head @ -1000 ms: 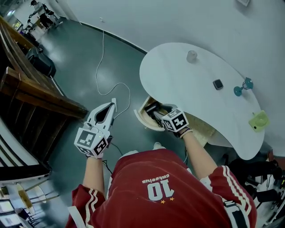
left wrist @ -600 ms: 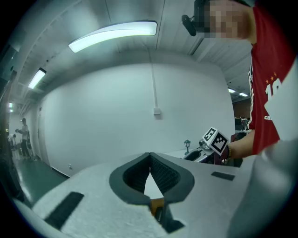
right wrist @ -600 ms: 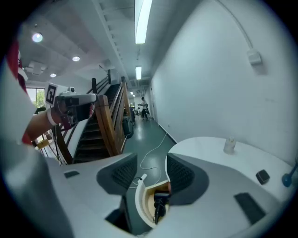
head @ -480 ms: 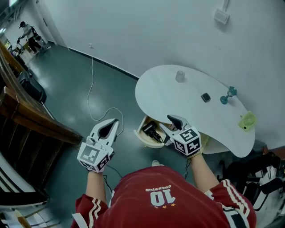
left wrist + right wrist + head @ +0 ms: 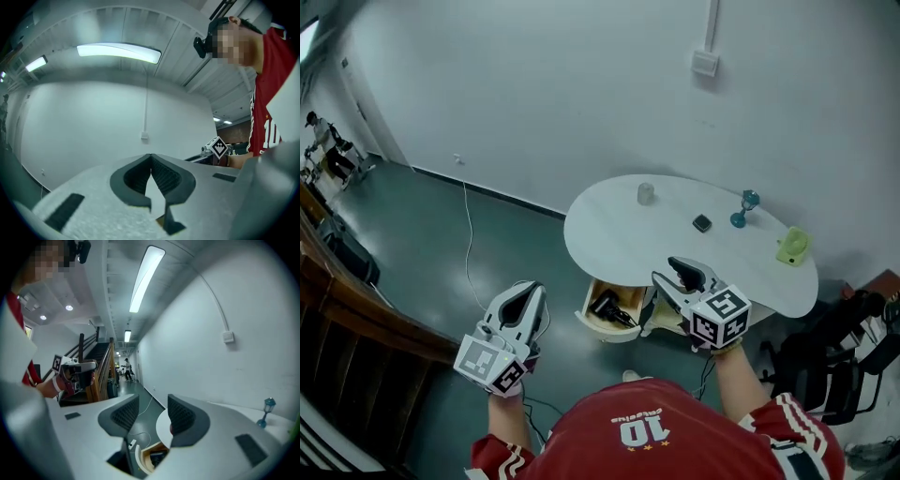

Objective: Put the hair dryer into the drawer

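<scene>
Two empty grippers by the drawer (image 5: pixel 589 321): your left gripper (image 5: pixel 528 291) clenched, right gripper (image 5: pixel 679 268) spread, jaws just narrowing. The hair dryer (image 5: pixel 607 305) lies inside; push squarely.

Drawer (image 5: pixel 592 327) half hidden under the table (image 5: pixel 609 223) — hair dryer (image 5: pixel 607 307) inside only partly seen

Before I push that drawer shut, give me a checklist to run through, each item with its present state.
1. The hair dryer lies inside the drawer: ok.
2. The drawer is shut: not ok, it stands open under the table.
3. The left claw is free: ok, jaws shut on nothing.
4. The right claw is free: ok, jaws apart, having just closed a little, nothing between them.
5. Nothing of the hair dryer overhangs the drawer's rim: cannot tell.
</scene>
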`<act>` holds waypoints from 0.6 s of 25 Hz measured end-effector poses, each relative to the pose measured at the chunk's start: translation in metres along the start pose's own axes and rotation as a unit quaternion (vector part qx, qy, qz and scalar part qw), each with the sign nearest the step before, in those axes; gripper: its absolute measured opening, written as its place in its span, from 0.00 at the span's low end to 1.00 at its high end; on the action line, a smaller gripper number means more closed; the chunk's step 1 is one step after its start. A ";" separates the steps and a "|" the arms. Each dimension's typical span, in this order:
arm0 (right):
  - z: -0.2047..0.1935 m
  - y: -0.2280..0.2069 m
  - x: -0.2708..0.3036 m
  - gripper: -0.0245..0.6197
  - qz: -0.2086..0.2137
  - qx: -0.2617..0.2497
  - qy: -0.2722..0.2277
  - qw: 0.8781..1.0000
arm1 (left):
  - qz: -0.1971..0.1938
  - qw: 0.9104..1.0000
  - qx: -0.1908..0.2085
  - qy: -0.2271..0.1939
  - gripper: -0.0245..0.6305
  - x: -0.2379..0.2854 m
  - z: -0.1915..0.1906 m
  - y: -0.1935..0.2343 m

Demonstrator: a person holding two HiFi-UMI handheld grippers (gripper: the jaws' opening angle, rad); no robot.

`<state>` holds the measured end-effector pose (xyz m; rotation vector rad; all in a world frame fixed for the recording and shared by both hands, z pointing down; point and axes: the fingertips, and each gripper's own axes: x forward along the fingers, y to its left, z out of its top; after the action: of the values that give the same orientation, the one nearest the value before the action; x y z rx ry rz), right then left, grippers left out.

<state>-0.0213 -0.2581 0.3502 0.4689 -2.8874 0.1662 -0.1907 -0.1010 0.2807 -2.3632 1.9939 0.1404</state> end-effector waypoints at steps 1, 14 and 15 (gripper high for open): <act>0.005 0.000 -0.007 0.34 -0.012 0.004 -0.008 1.000 | -0.007 1.000 0.003 -0.002 0.04 -0.002 0.004 -0.003; 0.038 0.062 -0.112 0.30 -0.174 -0.015 -0.131 0.976 | -0.061 0.997 0.031 -0.043 0.04 -0.054 0.016 -0.027; 0.035 0.067 -0.119 0.30 -0.182 -0.012 -0.133 0.974 | -0.063 0.997 0.025 -0.046 0.04 -0.056 0.016 -0.029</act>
<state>0.0606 -0.1643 0.2838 1.0768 -2.9831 0.0106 -0.1721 -0.0399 0.2693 -2.3969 1.7817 0.1873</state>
